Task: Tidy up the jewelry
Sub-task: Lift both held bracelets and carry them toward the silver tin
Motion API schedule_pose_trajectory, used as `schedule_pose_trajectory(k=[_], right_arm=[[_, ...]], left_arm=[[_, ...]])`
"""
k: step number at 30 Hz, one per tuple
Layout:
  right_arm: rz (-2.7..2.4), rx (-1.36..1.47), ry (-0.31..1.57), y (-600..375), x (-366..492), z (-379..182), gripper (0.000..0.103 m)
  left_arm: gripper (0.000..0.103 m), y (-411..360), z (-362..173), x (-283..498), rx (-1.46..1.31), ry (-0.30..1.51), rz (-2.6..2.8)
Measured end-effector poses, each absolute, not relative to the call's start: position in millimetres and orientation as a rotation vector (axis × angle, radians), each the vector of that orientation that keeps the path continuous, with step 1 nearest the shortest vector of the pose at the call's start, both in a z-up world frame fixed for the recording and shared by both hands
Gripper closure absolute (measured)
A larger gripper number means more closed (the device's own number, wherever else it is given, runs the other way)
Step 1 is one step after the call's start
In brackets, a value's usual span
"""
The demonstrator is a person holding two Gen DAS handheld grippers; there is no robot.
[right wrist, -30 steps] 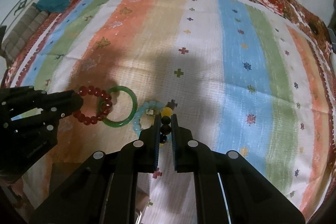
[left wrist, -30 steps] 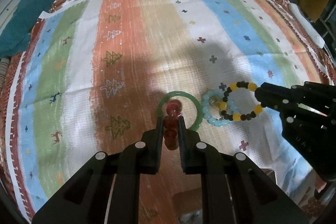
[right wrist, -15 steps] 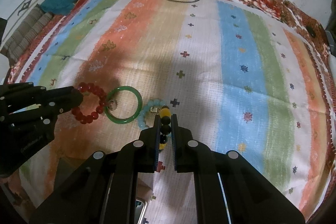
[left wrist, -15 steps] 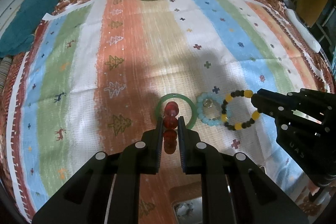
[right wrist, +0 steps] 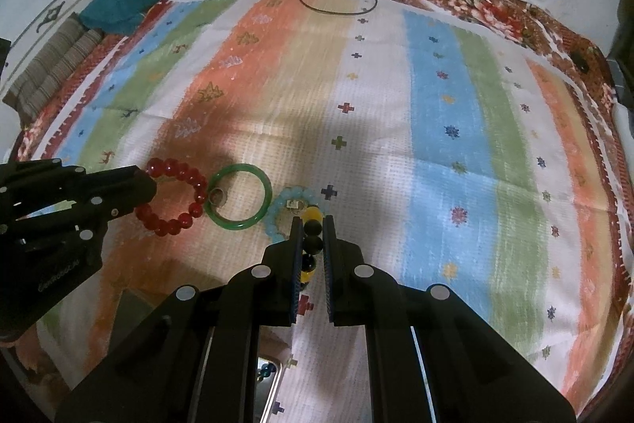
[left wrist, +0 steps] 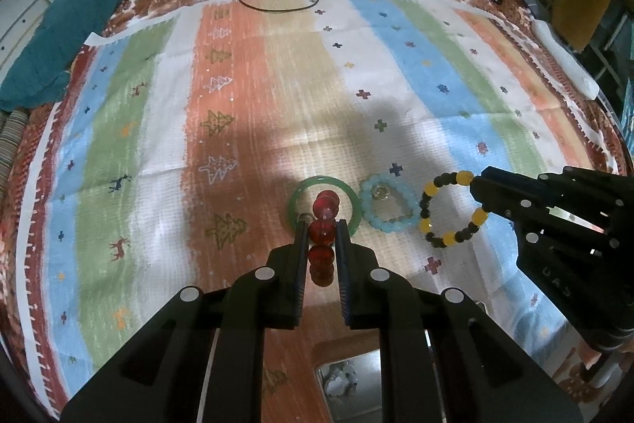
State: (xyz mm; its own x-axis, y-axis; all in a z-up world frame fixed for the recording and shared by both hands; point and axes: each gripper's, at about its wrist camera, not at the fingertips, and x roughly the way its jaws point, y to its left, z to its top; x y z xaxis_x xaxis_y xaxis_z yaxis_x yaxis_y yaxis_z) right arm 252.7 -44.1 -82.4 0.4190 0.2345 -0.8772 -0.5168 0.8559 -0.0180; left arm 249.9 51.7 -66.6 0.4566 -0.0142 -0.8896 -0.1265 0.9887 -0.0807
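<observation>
1. The left gripper (left wrist: pixel 321 230) is clamped on a red bead bracelet (right wrist: pixel 174 199). From the left wrist only a short column of its beads shows, edge-on between the fingers; the rest is hidden.
2. The right gripper (right wrist: pixel 313 228) is clamped on a black-and-yellow bead bracelet (left wrist: pixel 451 211). Its own camera sees it edge-on, the lower beads hidden behind the fingers.
3. Each bracelet shows as a full ring, held by its outer edge, only from the other wrist.
4. A green bangle (right wrist: pixel 239 196) and a pale blue bead bracelet (left wrist: pixel 388 205) lie flat on the striped cloth (left wrist: pixel 416 66), side by side between the grippers.
5. A small ring (right wrist: pixel 217 196) by the bangle's edge is hard to make out.
6. A shiny container (left wrist: pixel 348 383) at the bottom edge is largely hidden by the fingers.
</observation>
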Motion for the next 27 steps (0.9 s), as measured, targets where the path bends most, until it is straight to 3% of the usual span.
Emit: schedule_pose_trajectory(k=[27], right_arm=[[0.57, -0.235, 0.879, -58.1, 190.5, -28.4, 0.092]], left_arm=[[0.09, 23.9, -21.6, 197.5, -0.148, 0.96, 0.001]])
